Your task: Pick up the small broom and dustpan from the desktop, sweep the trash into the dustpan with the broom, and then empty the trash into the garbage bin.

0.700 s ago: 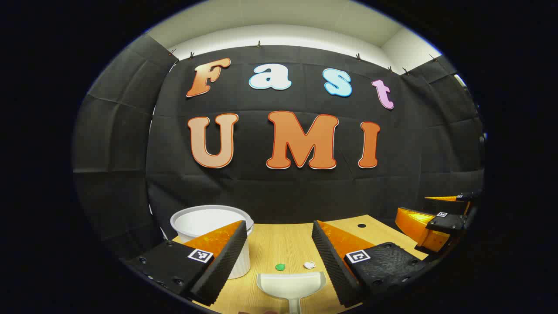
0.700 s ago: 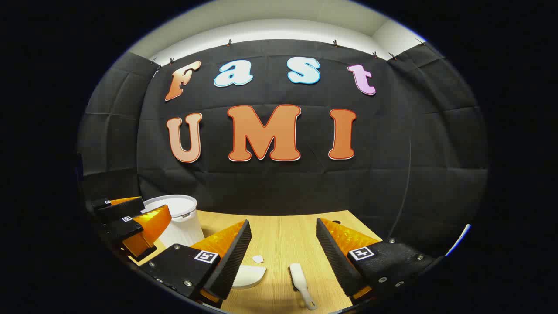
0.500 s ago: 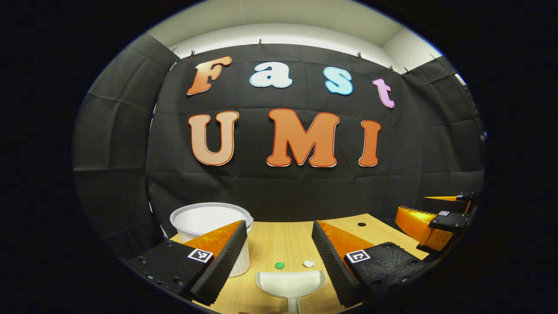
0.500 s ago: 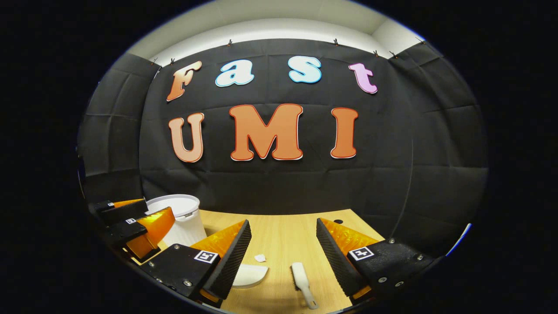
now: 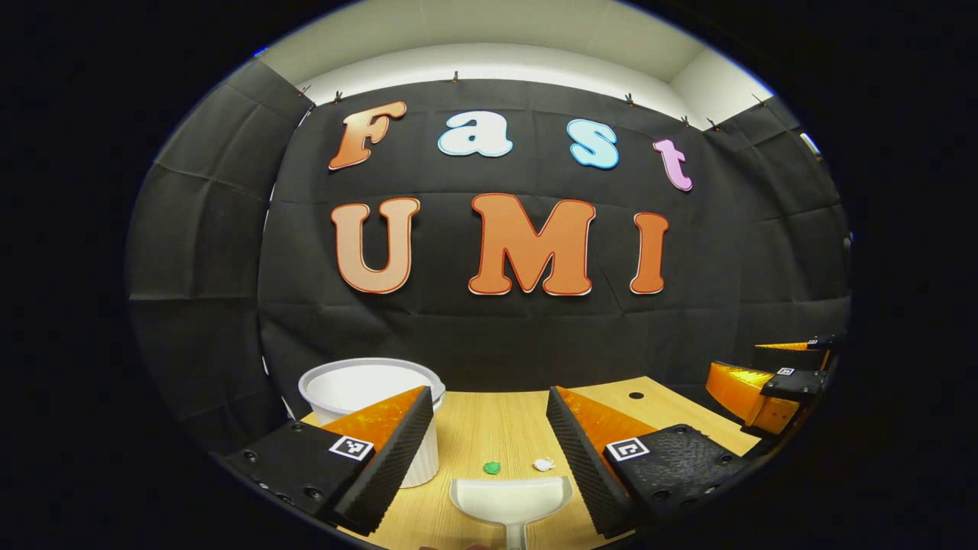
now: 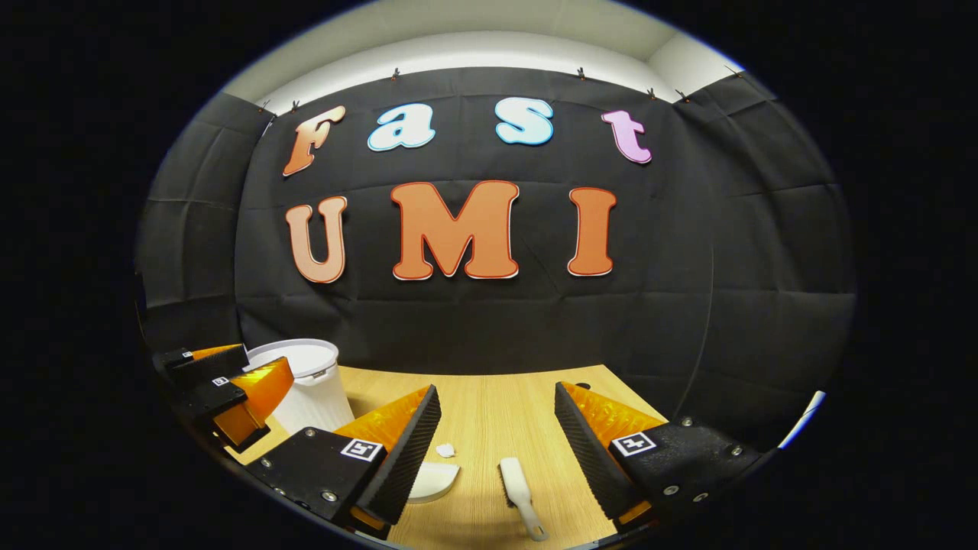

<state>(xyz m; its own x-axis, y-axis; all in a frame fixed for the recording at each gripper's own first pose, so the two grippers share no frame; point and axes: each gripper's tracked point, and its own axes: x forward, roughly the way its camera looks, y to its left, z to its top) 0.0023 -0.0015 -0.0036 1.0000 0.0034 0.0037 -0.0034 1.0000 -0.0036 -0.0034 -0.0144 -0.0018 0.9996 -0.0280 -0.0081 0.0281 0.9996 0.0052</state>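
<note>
Your left gripper (image 5: 489, 428) has its jaws wide open and holds nothing. In the left gripper view the white dustpan (image 5: 510, 498) lies on the wooden desk (image 5: 497, 428) at 6 o'clock, between the fingers. A green scrap (image 5: 492, 467) and a white scrap (image 5: 543, 464) sit just past its front edge. The white bin (image 5: 367, 389) stands at 8 o'clock. Your right gripper (image 6: 497, 428) is open too, with nothing in it. The small broom (image 6: 518, 489) lies between its fingers at 6 o'clock.
</note>
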